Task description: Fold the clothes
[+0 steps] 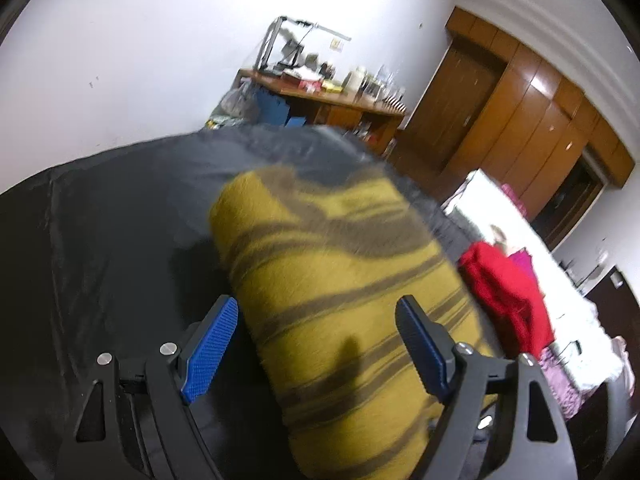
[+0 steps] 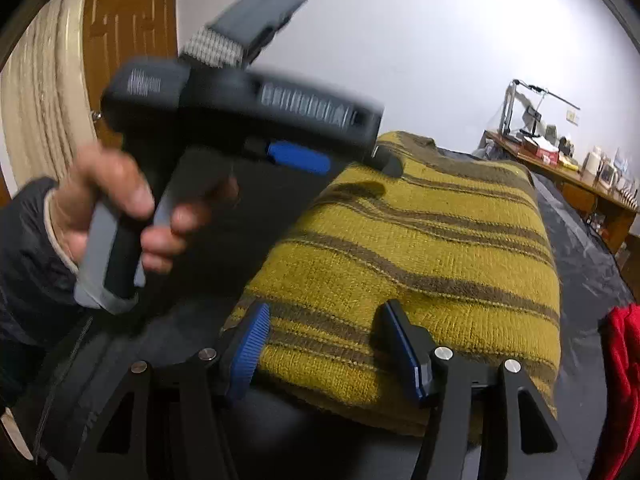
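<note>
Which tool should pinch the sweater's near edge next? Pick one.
Right. The right tool hangs open over the yellow striped sweater, right at its near edge. The left tool, also open, straddles one narrow end instead.

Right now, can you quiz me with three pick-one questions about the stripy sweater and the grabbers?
1. Where is the red cloth from the sweater in the left wrist view?
A. On its right
B. On top of it
C. Under it

2. What colour are the sweater's stripes?
A. White
B. Brown
C. Pink

3. How is the right gripper?
A. Shut on the sweater
B. Open
C. Out of view

Answers: 1 A, the red cloth lies past the sweater's right edge. 2 B, brown bands cross the yellow knit. 3 B, its blue pads stand apart over the sweater, as do the left gripper's.
</note>
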### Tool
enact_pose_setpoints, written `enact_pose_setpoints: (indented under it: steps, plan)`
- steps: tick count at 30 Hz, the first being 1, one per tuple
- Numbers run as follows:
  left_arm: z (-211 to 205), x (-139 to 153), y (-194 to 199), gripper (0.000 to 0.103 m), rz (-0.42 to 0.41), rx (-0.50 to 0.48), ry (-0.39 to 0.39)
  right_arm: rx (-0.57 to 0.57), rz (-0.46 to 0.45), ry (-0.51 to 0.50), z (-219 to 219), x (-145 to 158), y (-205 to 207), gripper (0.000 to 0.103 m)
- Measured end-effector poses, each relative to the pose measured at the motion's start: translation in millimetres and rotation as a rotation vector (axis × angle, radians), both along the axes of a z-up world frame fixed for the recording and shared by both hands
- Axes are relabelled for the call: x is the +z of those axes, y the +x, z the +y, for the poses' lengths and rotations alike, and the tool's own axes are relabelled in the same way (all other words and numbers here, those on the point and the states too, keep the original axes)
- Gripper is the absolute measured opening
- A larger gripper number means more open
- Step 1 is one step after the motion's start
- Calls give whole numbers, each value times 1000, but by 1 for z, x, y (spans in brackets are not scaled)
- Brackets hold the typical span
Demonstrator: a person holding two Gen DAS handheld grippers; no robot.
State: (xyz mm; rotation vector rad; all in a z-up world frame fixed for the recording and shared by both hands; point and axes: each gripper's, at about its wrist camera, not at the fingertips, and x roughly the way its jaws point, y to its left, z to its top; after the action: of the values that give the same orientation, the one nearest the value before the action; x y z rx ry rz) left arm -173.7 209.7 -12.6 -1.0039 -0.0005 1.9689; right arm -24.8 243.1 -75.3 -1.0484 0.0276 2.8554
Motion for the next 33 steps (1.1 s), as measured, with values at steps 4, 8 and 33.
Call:
enact_pose_setpoints:
  steps: [4, 8, 33]
  plan:
    - [19, -1, 3, 85, 8, -39, -15, 9, -1, 17, -4, -2, -1, 62]
    - [42, -23, -10, 83, 10, -2, -144, 16, -1, 27, -6, -4, -1, 62]
    - [23, -65, -33, 85, -150, 32, -9, -40, 52, -77, 89, 30, -46, 63]
